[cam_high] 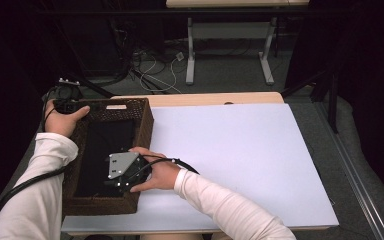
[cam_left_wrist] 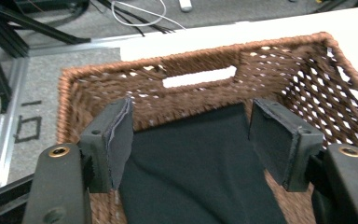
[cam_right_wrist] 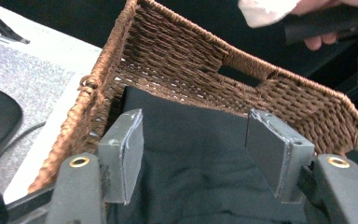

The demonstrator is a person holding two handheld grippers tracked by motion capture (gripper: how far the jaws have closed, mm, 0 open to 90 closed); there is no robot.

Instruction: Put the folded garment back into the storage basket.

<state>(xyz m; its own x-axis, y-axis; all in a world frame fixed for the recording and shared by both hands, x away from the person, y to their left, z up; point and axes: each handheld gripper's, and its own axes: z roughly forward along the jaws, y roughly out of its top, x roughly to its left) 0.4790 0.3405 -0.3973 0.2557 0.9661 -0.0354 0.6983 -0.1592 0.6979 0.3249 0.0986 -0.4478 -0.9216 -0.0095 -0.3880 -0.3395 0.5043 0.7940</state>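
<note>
- High view: a brown woven basket (cam_high: 145, 125) stands on the left edge of the tabletop (cam_high: 240, 150), partly on the white board that covers it. A black cloth (cam_high: 105, 150) lies flat on the basket's floor.
- High view: the left gripper (cam_high: 80, 106) sits at the basket's far left corner, held by the person's left hand (cam_high: 62, 120); its jaws point across the far rim, and how they stand cannot be told from here.
- High view: the right gripper (cam_high: 115, 182), with its grey three-cornered plate on top, hangs over the near half of the basket in the right hand (cam_high: 157, 175), close to the basket's right wall; its jaws are hidden beneath the body.
- Left gripper view: the two black jaws stand spread, with nothing pinched. The black cloth (cam_left_wrist: 200, 163) lies below and between them, apart from the pads. The basket's end wall with its handle slot (cam_left_wrist: 200, 77) is ahead.
- Right gripper view: the jaws stand spread, gripping nothing. The black cloth (cam_right_wrist: 191, 154) lies under the gap between them on the basket floor; whether the pads graze it cannot be told. The basket wall (cam_right_wrist: 177, 60) with a handle slot rises beyond, and the other hand shows at the top right.
</note>
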